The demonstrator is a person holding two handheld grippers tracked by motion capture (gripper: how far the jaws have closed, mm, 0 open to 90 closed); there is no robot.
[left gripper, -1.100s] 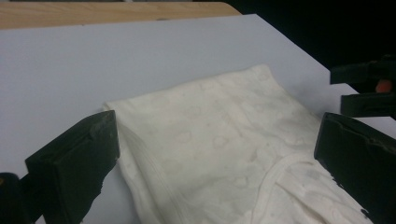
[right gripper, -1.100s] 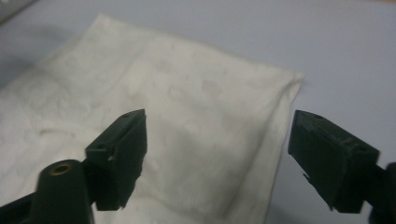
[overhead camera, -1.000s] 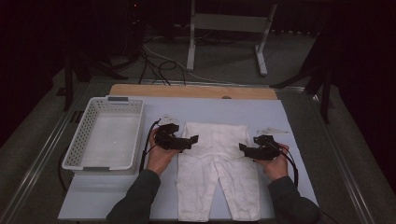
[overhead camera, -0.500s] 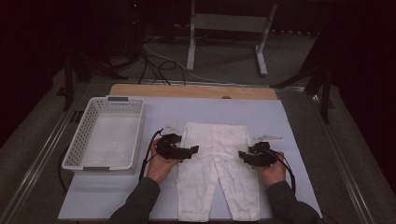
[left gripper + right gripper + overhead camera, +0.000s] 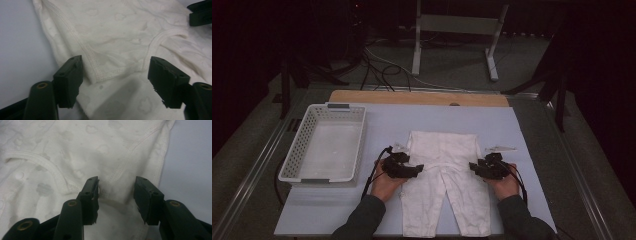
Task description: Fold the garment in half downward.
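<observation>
We hover both released grippers, left gripper (image 5: 412, 169) and right gripper (image 5: 476, 167), at the white trousers' (image 5: 443, 150) side hems; next, pinch each.

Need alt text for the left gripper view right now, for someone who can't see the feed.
The left gripper, jaws wide open, hangs low over a white garment, straddling the stitched corner of a folded flap. The garment, faintly printed with cloud shapes, lies on a pale blue table; part of the right gripper shows at the top right corner.
</observation>
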